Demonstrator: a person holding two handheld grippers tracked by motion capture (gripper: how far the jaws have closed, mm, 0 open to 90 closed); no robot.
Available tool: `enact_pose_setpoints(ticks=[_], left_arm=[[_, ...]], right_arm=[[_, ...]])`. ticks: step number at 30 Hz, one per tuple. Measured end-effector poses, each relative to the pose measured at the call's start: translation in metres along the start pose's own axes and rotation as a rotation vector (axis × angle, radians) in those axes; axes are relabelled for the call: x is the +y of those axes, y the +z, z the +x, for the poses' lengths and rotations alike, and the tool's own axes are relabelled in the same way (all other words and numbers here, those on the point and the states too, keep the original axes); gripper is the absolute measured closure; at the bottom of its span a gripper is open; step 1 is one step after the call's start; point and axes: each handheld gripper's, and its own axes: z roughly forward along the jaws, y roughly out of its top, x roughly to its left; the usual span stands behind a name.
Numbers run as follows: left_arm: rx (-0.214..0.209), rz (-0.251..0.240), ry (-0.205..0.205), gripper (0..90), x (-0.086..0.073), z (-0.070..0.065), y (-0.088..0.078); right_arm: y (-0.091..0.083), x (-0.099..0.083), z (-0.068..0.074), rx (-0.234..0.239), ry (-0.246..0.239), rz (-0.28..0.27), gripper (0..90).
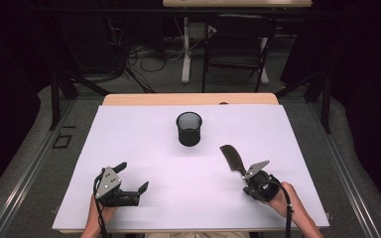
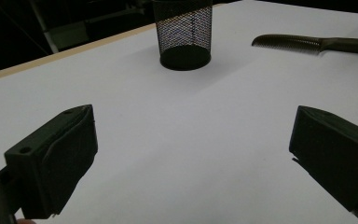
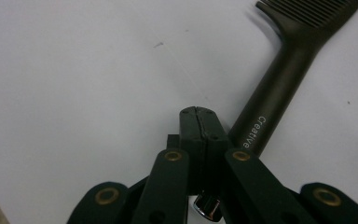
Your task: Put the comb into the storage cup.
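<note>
**Comb at the right gripper, mesh cup waiting empty**

On the white surface (image 1: 144,148), a black comb (image 1: 231,157) lies flat at the person's right, its toothed end pointing up toward the far side and its handle running back to the right gripper (image 1: 248,174). The right gripper view shows this gripper's fingers (image 3: 193,126) pressed together with nothing between them, their tip resting just beside the comb's handle (image 3: 279,88), which bears the word "Creative". The handle lies alongside the fingers, not inside them, so the comb is not gripped.

The left gripper (image 1: 131,178) sits low at the near left, well apart from the comb. Its fingers (image 2: 51,163) stand wide apart over bare surface, and past them the left gripper view looks at the black mesh pen cup (image 2: 184,32) and the comb (image 2: 307,44) beyond it.

The mesh pen cup (image 1: 189,128) stands upright near the middle of the far half of the surface, between the two grippers and farther off. It looks empty from above.

By my reading, the work is to put the comb into the cup, and it is at its very start: the comb is on the surface and nothing is lifted. Left to do are opening the right fingers, closing them on the handle, carrying the comb over and lowering it into the cup.
</note>
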Motion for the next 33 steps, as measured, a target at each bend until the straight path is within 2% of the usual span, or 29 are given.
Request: enact_pose_setpoints(ticks=[7,9,19,20,21,22,23,25,26,27,28,33], left_arm=[[0.000,0.000,0.002,1.1,0.000,0.000,0.000],[0.001,0.001,0.004,1.1,0.000,0.000,0.000],[0.002,0.002,0.005,1.1,0.000,0.000,-0.001],[0.002,0.001,0.004,1.1,0.000,0.000,-0.001],[0.003,-0.001,0.003,1.1,0.000,0.000,-0.001],[0.002,-0.001,0.002,1.1,0.000,0.000,-0.001],[0.001,0.002,0.004,1.0,0.000,0.000,-0.001],[0.000,0.003,0.007,1.0,0.000,0.000,-0.001],[-0.001,0.001,0.006,1.0,0.000,0.000,-0.001],[0.001,0.000,0.004,1.0,0.000,0.000,-0.002],[0.000,-0.002,0.003,0.9,0.000,0.000,-0.002],[-0.001,-0.013,-0.004,0.8,0.000,0.000,-0.003]], right_arm=[[-0.001,-0.003,-0.008,-0.015,0.006,0.004,90.0],[-0.002,-0.004,-0.010,-0.019,0.023,0.003,90.0],[-0.002,-0.005,-0.013,-0.010,0.030,-0.001,90.0],[-0.003,-0.005,-0.013,-0.008,0.036,-0.010,87.2],[-0.006,-0.004,-0.012,0.015,0.039,-0.028,80.6],[-0.006,-0.004,-0.012,0.015,0.039,-0.028,80.6],[-0.010,-0.003,-0.011,0.025,0.052,-0.045,72.4],[-0.014,-0.001,-0.011,0.025,0.052,-0.066,69.8],[-0.014,-0.001,-0.011,0.025,0.052,-0.066,63.4],[-0.015,-0.001,-0.011,0.026,0.059,-0.073,61.5],[-0.018,0.000,-0.011,0.022,0.066,-0.075,51.1],[-0.021,0.000,-0.016,0.007,0.106,-0.085,33.8]])
